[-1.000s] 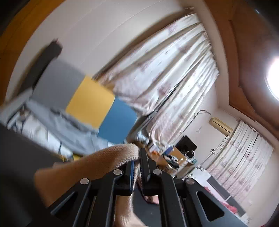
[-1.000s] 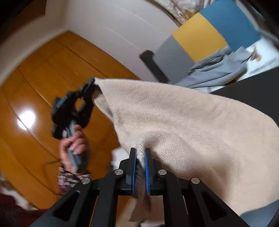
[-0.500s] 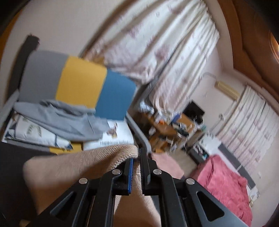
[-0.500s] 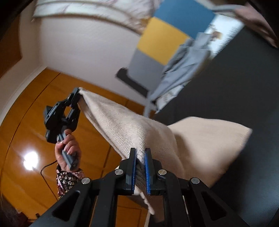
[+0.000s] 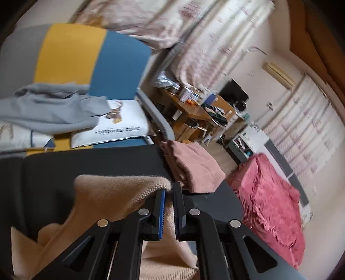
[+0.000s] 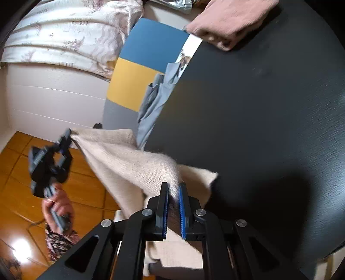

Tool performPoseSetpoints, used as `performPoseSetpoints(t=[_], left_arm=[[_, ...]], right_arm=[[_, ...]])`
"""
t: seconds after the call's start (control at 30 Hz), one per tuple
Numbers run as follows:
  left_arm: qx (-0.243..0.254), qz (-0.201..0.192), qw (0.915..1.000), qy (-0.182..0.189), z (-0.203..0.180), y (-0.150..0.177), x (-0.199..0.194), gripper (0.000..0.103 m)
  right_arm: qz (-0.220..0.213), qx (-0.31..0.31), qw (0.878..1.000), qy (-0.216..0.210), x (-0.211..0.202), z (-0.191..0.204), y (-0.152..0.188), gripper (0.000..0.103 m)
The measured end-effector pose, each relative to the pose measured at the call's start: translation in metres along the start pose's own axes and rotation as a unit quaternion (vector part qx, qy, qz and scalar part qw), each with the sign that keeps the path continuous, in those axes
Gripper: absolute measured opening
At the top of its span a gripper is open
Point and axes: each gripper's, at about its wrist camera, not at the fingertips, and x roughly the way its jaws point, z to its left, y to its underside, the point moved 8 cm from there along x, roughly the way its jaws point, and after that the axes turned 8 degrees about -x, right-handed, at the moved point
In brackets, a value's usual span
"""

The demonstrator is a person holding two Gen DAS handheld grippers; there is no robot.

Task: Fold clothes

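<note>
A beige knit sweater (image 5: 112, 196) hangs stretched between my two grippers over the near edge of a round black table (image 6: 258, 112). My left gripper (image 5: 169, 189) is shut on one edge of the sweater. It also shows in the right wrist view (image 6: 66, 137), held up at the left by a hand. My right gripper (image 6: 173, 187) is shut on another edge of the sweater (image 6: 138, 165). The sweater's lower part droops toward the table edge.
A folded pink garment (image 5: 194, 165) lies on the table's far side, also in the right wrist view (image 6: 228, 19). Behind the table a grey, yellow and blue sofa (image 5: 71, 56) holds a grey garment (image 5: 47, 107) and a white pillow (image 5: 118, 127). A red bedspread (image 5: 271, 206) lies at the right.
Both grippers have swung down with the sweater from high in the air toward the black table. The views now tilt down onto the table.
</note>
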Motion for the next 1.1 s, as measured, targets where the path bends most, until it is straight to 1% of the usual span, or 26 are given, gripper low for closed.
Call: performPoseSetpoints(t=[0.03, 0.07, 0.1, 0.13, 0.17, 0.2, 0.23, 0.27, 0.3, 0.33, 0.4, 0.43, 0.47, 0.53, 0.57, 0.6, 0.63, 0.7, 0.73, 0.8, 0.83, 0.9, 0.97, 1.0, 1.07, 1.1], left_arm=[[0.019, 0.006, 0.9998, -0.008, -0.007, 0.006, 0.012, 0.007], [0.039, 0.012, 0.9990, -0.018, -0.014, 0.012, 0.025, 0.009], [0.057, 0.023, 0.9974, -0.036, -0.016, 0.022, 0.042, 0.014], [0.068, 0.048, 0.9948, -0.059, -0.013, 0.037, 0.064, 0.019], [0.064, 0.083, 0.9914, -0.079, -0.005, 0.055, 0.087, 0.019], [0.056, 0.119, 0.9865, -0.098, 0.005, 0.074, 0.109, 0.019], [0.034, 0.161, 0.9799, -0.113, 0.017, 0.097, 0.128, 0.019], [0.007, 0.192, 0.9748, -0.112, 0.027, 0.118, 0.139, 0.018], [-0.019, 0.220, 0.9694, -0.107, 0.035, 0.139, 0.149, 0.017], [-0.041, 0.232, 0.9674, -0.093, 0.040, 0.155, 0.150, 0.017], [-0.058, 0.202, 0.9768, -0.042, 0.037, 0.171, 0.128, 0.017], [-0.058, 0.178, 0.9820, -0.021, 0.036, 0.174, 0.113, 0.017], [-0.054, 0.146, 0.9877, -0.007, 0.035, 0.174, 0.091, 0.017], [-0.045, 0.070, 0.9965, 0.011, 0.039, 0.174, 0.038, 0.019], [-0.044, 0.030, 0.9986, 0.001, 0.048, 0.178, 0.011, 0.020], [-0.045, -0.010, 0.9988, -0.013, 0.059, 0.183, -0.015, 0.024], [-0.051, -0.035, 0.9974, -0.038, 0.074, 0.193, -0.034, 0.028], [-0.065, -0.078, 0.9902, -0.096, 0.108, 0.217, -0.070, 0.029], [-0.076, -0.083, 0.9861, -0.122, 0.128, 0.231, -0.080, 0.029], [-0.112, -0.063, 0.9800, -0.152, 0.162, 0.259, -0.083, 0.029], [-0.117, -0.058, 0.9790, -0.157, 0.169, 0.267, -0.083, 0.029], [-0.115, -0.055, 0.9785, -0.162, 0.177, 0.281, -0.081, 0.028], [-0.114, -0.052, 0.9781, -0.166, 0.185, 0.294, -0.079, 0.028], [-0.114, -0.050, 0.9778, -0.168, 0.189, 0.300, -0.078, 0.028], [-0.108, -0.048, 0.9778, -0.173, 0.193, 0.309, -0.076, 0.028], [-0.102, -0.047, 0.9782, -0.175, 0.192, 0.311, -0.074, 0.028]], right_arm=[[0.002, -0.005, 1.000, 0.018, -0.002, -0.006, 0.000, 0.009], [0.008, -0.012, 0.999, 0.047, -0.002, -0.014, 0.001, 0.009], [0.014, -0.017, 0.997, 0.068, 0.000, -0.020, 0.003, 0.011], [0.021, -0.020, 0.996, 0.081, 0.001, -0.025, 0.005, 0.013], [0.026, -0.025, 0.995, 0.093, 0.002, -0.028, 0.007, 0.013], [0.027, -0.036, 0.994, 0.103, 0.001, -0.028, 0.009, 0.015], [0.028, -0.047, 0.992, 0.112, -0.001, -0.028, 0.010, 0.019], [0.025, -0.062, 0.990, 0.121, -0.004, -0.027, 0.009, 0.021], [0.020, -0.084, 0.987, 0.133, -0.009, -0.023, 0.006, 0.027], [0.013, -0.105, 0.984, 0.144, -0.014, -0.019, 0.003, 0.038], [-0.001, -0.146, 0.977, 0.155, -0.025, -0.007, -0.002, 0.051], [-0.008, -0.167, 0.973, 0.159, -0.029, 0.001, -0.005, 0.052], [-0.016, -0.188, 0.968, 0.163, -0.034, 0.008, -0.007, 0.052], [-0.023, -0.232, 0.958, 0.168, -0.036, 0.025, -0.010, 0.052], [-0.022, -0.253, 0.953, 0.167, -0.030, 0.035, -0.008, 0.053], [-0.017, -0.279, 0.947, 0.161, -0.019, 0.049, -0.004, 0.058], [-0.007, -0.304, 0.941, 0.151, -0.006, 0.062, 0.002, 0.063], [0.013, -0.354, 0.927, 0.125, 0.020, 0.083, 0.019, 0.068], [0.025, -0.386, 0.915, 0.115, 0.036, 0.097, 0.032, 0.068], [0.044, -0.452, 0.883, 0.118, 0.062, 0.112, 0.058, 0.068], [0.052, -0.493, 0.860, 0.122, 0.081, 0.124, 0.068, 0.068], [0.067, -0.569, 0.809, 0.129, 0.119, 0.146, 0.088, 0.068], [0.081, -0.627, 0.760, 0.146, 0.153, 0.153, 0.101, 0.068], [0.087, -0.656, 0.733, 0.158, 0.167, 0.155, 0.108, 0.068], [0.097, -0.700, 0.686, 0.171, 0.194, 0.162, 0.120, 0.068], [0.103, -0.716, 0.667, 0.180, 0.206, 0.163, 0.124, 0.068]])
